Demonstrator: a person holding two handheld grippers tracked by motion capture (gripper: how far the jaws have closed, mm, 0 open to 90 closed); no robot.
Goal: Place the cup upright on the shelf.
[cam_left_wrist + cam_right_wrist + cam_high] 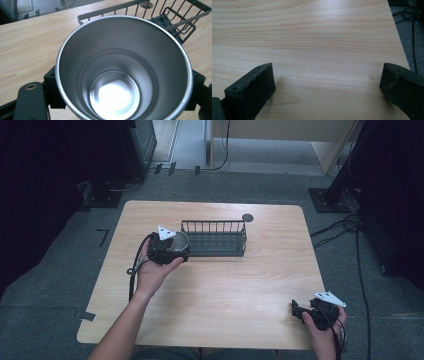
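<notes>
Grey carpeted floor [55, 285] with cables; a light wooden worktop [225, 285] stands in the middle, dark equipment stands at both sides.

Worktop contents: a dark wire basket [215, 238] toward the far middle, with a small dark round spot on the worktop just behind its right end.

Left tool [175, 249]: held in the left hand [152, 270], just off the basket's left end. Jaws clamped on a steel cup [123, 68], one jaw on each side of its wall. The left gripper view looks straight into the cup's mouth: inside bare, shiny bottom, nothing in it. The cup's rim sits close to the basket's near-left corner; whether cup and basket touch cannot be told. Cup held clear of the worktop, as far as the left gripper view shows.

Right tool [298, 311]: in the right hand [325, 332] at the near right corner of the worktop, well apart from basket and cup. Jaws spread wide, only bare wood between them, as the right gripper view shows.
</notes>
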